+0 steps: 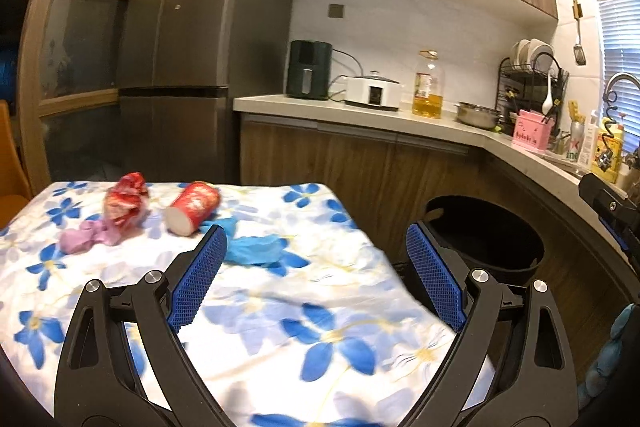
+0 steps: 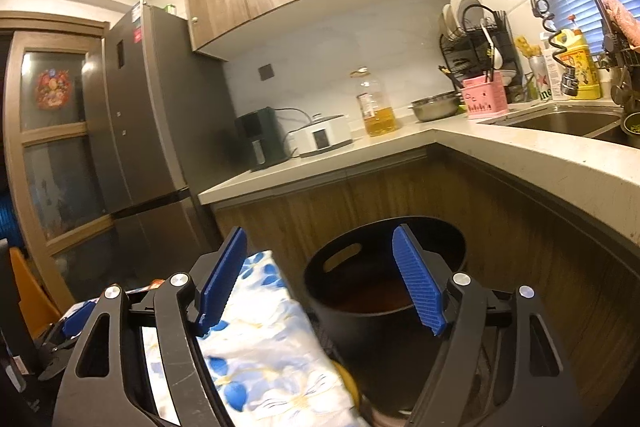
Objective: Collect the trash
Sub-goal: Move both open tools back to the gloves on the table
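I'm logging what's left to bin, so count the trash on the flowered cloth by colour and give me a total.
Red: 2, a wrapper and a cup on its side
Pink: 1, a crumpled piece
Blue: 1, a crumpled piece
Total: 4

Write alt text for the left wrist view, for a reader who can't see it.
The open, empty left gripper hovers over a table under a blue-flowered cloth, where a red cup on its side, a red wrapper, a pink wad and a blue glove lie. A black bin stands right of the table, below the counter.
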A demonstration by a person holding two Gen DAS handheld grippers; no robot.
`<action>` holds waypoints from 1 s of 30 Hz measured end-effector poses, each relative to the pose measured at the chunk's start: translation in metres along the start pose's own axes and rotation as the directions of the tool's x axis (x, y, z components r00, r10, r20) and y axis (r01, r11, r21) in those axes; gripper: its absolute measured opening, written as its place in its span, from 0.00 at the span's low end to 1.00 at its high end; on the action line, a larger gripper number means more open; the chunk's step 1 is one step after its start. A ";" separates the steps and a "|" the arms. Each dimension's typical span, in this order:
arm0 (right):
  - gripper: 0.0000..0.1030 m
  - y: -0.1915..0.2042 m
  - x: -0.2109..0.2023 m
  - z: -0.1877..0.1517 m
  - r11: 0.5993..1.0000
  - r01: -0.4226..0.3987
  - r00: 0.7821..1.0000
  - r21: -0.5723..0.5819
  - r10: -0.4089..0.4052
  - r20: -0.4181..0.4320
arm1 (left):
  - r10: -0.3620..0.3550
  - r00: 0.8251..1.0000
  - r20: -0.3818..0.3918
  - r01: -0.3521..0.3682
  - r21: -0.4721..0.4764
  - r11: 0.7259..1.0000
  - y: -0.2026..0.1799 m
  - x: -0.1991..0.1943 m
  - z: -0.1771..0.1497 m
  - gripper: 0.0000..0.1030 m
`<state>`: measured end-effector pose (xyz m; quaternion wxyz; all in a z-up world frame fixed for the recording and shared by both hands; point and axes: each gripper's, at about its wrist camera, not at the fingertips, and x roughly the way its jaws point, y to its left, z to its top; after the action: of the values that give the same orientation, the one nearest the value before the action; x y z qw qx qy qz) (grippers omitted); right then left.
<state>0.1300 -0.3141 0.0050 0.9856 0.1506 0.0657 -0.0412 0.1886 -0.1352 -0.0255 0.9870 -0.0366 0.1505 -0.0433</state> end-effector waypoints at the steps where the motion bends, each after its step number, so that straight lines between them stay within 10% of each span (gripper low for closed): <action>1: 0.72 0.005 -0.001 -0.002 1.000 -0.007 1.000 0.000 0.007 -0.003 | 0.009 1.000 0.001 -0.009 -0.002 1.000 0.005 -0.003 0.000 0.87; 14: 0.72 0.096 0.023 -0.035 0.987 -0.154 0.985 -0.041 0.150 -0.090 | 0.207 0.978 -0.003 -0.207 -0.078 0.975 0.112 -0.030 -0.009 0.87; 30: 0.72 0.187 0.095 -0.081 0.959 -0.234 0.964 -0.162 0.207 -0.167 | 0.427 0.903 -0.057 -0.430 -0.183 0.884 0.238 -0.002 -0.015 0.87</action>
<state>0.2336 -0.1173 -0.0301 0.9859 0.0696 0.1247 0.0866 0.2003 0.1008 -0.0592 0.9628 -0.0969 0.1659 0.1898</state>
